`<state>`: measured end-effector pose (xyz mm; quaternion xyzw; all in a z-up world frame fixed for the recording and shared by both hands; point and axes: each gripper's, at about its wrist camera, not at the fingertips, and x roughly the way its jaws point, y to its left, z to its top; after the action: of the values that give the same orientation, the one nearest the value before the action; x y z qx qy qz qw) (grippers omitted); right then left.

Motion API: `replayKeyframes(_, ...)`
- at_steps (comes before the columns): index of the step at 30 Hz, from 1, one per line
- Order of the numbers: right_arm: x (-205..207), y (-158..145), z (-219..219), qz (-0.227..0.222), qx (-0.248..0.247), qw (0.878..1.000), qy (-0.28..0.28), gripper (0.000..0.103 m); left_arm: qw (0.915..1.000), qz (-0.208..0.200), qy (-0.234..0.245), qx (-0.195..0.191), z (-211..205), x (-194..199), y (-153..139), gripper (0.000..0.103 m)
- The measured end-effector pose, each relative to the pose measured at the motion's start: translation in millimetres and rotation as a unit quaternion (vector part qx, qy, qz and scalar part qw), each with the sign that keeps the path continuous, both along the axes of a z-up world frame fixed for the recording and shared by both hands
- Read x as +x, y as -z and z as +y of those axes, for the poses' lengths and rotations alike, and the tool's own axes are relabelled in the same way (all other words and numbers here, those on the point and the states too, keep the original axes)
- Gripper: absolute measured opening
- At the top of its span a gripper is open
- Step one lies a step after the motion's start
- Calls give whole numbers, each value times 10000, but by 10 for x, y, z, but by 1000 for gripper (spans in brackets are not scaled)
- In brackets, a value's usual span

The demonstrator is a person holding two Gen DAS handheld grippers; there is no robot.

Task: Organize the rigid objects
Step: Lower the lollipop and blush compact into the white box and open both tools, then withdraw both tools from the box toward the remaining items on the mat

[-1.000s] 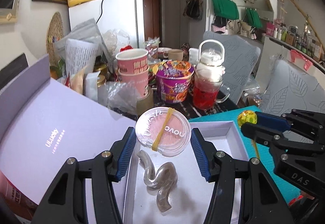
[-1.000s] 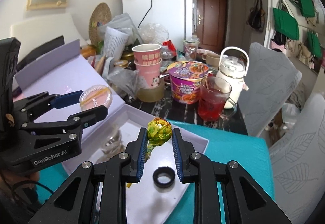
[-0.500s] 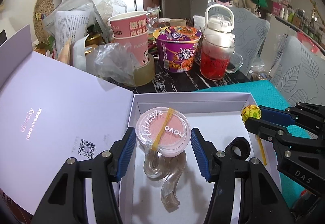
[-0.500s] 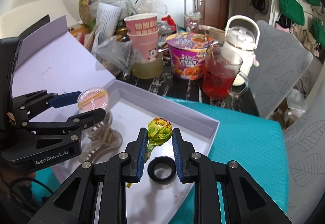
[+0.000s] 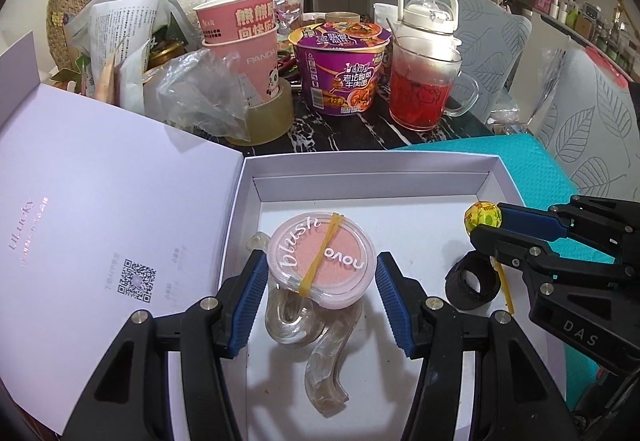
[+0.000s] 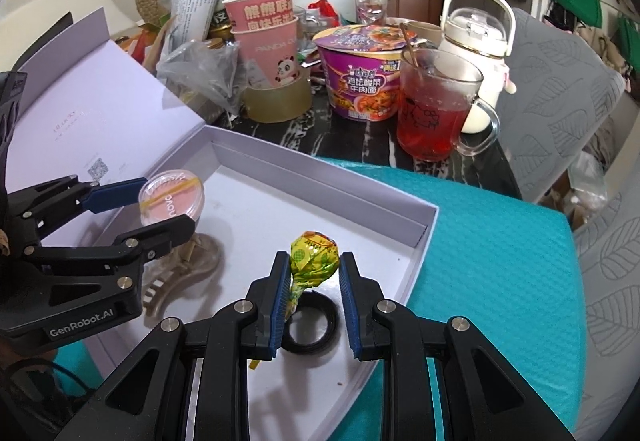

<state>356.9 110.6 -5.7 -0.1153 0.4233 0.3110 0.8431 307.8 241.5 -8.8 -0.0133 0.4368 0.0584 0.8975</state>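
My left gripper (image 5: 321, 273) is shut on a round pink blush compact (image 5: 320, 261) with a yellow rubber band, held over the open white box (image 5: 372, 171). It also shows in the right wrist view (image 6: 172, 199). Under it a clear hair claw clip (image 5: 316, 337) lies on the box floor. My right gripper (image 6: 314, 277) is shut on a yellow-green wrapped lollipop (image 6: 314, 255), above a black ring (image 6: 316, 323) in the box. The lollipop also shows in the left wrist view (image 5: 482, 217).
The box lid (image 5: 100, 209) lies open to the left. Behind the box stand pink paper cups (image 5: 244, 37), a tape roll (image 5: 264, 117), a purple noodle bowl (image 5: 340, 69), a mug of red drink (image 5: 424, 89) and a white kettle (image 5: 428, 9). A teal mat (image 6: 492, 261) lies under the box.
Both grippers have moved down and forward over the box, still holding the compact and the lollipop. The box floor, claw clip and black ring now appear closer.
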Motion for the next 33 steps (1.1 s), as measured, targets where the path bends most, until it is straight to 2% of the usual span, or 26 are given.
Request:
replayKeyframes(4,0,86,66,-46,-226,9997,-14,25,10000,67,31,-21,-11,25,39,55)
replayKeyframes(10,28,166,93,157,-263,9995,-60,25,9997,182,19,-150,9,51,63,55)
replayKeyframes(13,32,168,79,160,-293,9994,-37,32,9993,234,19,-282,32,65,71,55)
replayKeyframes(15,35,164,69,166,-297,9994,-18,36,9993,257,16,-279,31,66,72,55)
replayKeyframes(29,-63,29,55,-23,-292,9995,-78,36,9992,297,-139,-234,-2,42,14,55)
replayKeyframes(33,-94,-45,19,-93,-303,9995,1,36,9995,225,-201,-69,-46,-1,-29,55)
